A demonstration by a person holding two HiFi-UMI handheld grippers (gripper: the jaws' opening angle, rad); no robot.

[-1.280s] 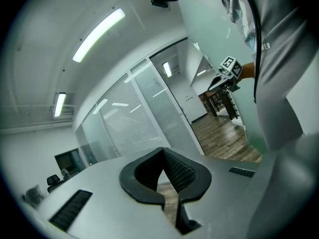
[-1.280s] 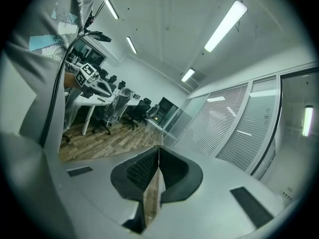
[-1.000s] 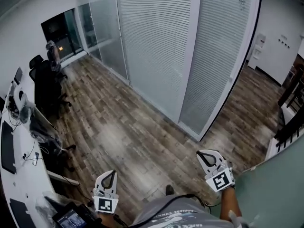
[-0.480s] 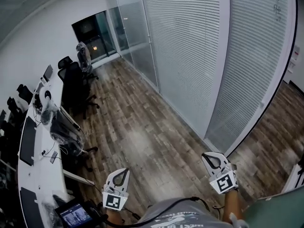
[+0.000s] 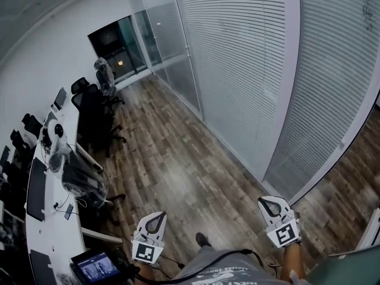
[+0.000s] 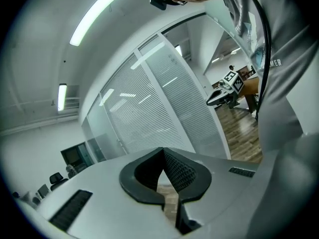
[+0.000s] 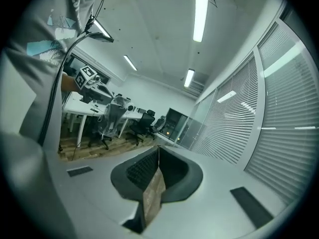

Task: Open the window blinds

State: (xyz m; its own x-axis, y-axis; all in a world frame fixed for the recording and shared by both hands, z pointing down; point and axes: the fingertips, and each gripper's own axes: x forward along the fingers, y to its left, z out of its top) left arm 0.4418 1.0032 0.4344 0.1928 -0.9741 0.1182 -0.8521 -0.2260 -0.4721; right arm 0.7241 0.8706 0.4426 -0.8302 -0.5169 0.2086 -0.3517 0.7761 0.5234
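Right now both tools are empty: the left hand-held gripper [image 5: 155, 218] has its jaws pressed together with nothing between them, and the right hand-held gripper [image 5: 268, 205] shows the same in its own view, tips meeting and only floor visible through the gap below them. Both are held low in front of me, pointing roughly level toward the window blinds [image 5: 237, 58], which stand well apart from either tool across a stretch of wooden floor [image 5: 178, 165]. The blinds hang with their slats closed, in panels split by a white post [image 5: 290, 82]; the right tool is the nearer one to them. On the side away from the blinds sit the office chairs [image 5: 95, 117] and the long desk [image 5: 56, 218]. I judge this as the approach step, with nothing on the blinds touched yet. I cannot make out a wand, cord or knob on the blinds from here, so the next move calls for getting close to them, finding the control, then parting one pair of jaws and clamping it squarely before any pull or twist.
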